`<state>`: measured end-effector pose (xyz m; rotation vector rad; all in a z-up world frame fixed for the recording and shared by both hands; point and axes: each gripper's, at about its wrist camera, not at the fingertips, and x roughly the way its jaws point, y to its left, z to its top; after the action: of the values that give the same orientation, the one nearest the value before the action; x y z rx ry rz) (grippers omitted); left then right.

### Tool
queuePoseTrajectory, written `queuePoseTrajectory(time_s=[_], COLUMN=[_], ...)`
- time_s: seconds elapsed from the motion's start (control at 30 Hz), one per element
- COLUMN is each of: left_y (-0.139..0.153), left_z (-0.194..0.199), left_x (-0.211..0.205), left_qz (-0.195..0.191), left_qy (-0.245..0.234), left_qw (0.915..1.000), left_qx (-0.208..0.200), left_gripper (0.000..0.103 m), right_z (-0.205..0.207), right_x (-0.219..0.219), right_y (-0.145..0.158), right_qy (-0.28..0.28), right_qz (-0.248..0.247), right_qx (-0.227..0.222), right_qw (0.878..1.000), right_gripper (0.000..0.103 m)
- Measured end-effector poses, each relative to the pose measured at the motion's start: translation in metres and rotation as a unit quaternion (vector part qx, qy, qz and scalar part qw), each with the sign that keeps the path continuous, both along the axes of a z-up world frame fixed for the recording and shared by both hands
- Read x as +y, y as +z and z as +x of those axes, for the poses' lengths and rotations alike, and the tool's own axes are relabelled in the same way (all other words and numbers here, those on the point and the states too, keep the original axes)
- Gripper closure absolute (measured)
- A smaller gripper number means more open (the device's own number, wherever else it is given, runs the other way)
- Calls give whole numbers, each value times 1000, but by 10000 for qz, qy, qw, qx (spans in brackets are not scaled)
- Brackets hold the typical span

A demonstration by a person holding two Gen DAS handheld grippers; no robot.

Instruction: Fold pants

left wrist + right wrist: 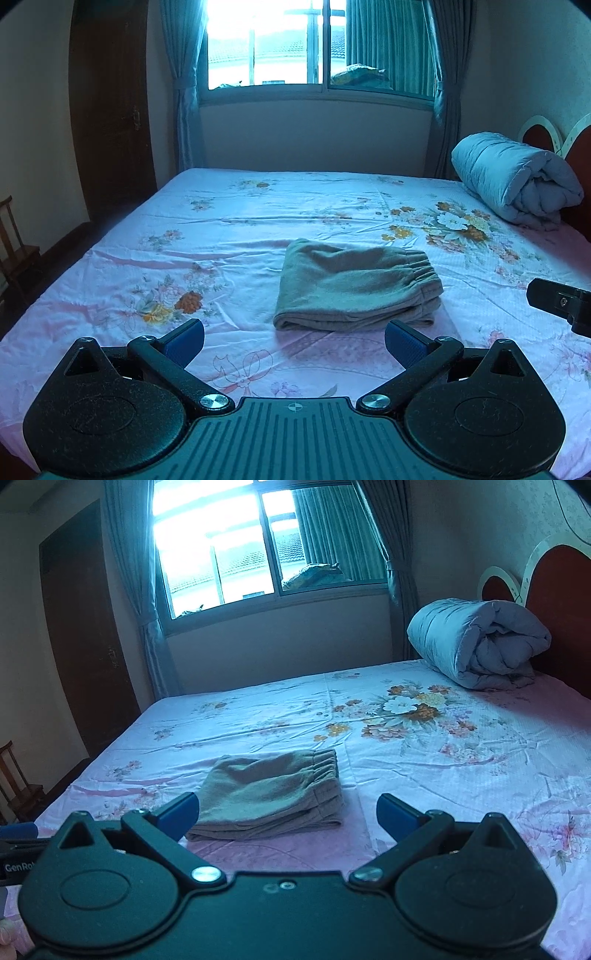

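**Desk:** Pants (356, 286) — where did they lie when the frame was taken?

**Photographer:** They lay folded into a compact, layered bundle near the middle of the bed (258, 206), on the floral sheet, elastic waistband turned toward the headboard side. A rolled quilt (517, 177) sat well apart, by the headboard.

**Desk:** And which way from each claw?

**Photographer:** The bundle sat just ahead of the left claw (294, 345), almost centred between its blue pads, its long axis running crosswise to that claw's reach. From the right claw (288, 818) it lay ahead and to the left, nearer the left pad (181, 812). The left one looked the nearer and squarer of the two.

**Desk:** State of the claws?

**Photographer:** Both were spread wide and held nothing. Each hovered low over the sheet, pointing across the bed toward the window (280, 48), neither touching the cloth. The right claw's tip showed at the edge of the left view.

**Desk:** Progress?

**Photographer:** Judging by the tidy stack, the folding appeared finished or nearly so.
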<state>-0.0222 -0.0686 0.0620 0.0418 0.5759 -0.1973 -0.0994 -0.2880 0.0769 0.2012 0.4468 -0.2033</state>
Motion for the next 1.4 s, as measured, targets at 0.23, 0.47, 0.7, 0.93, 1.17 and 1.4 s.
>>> queuePoseTrajectory(time_s=[0.23, 0.47, 0.7, 0.93, 1.17, 1.4], left_y=[-3, -5, -5, -5, -6, -6], left_z=[5, 9, 10, 15, 19, 24], left_x=[-4, -8, -12, -17, -20, -25], left_qz=[7, 18, 30, 27, 32, 11], left_qy=[-4, -48, -108, -133, -162, -225], left_qw=[10000, 10000, 9999, 9999, 9998, 9997], left_qx=[41, 73, 25, 72, 94, 106], left_gripper=[0, 0, 0, 0, 0, 0], right_z=[3, 4, 8, 9, 14, 16], right_x=[-3, -5, -8, -9, -10, -10], right_y=[-3, -5, -7, -8, -8, -8], right_qy=[48, 52, 48, 52, 41, 40], right_qz=[113, 151, 182, 190, 184, 203], right_qx=[33, 58, 77, 83, 101, 104], right_qw=[9999, 9999, 9998, 9998, 9998, 9997], right_gripper=[6, 6, 6, 6, 6, 6])
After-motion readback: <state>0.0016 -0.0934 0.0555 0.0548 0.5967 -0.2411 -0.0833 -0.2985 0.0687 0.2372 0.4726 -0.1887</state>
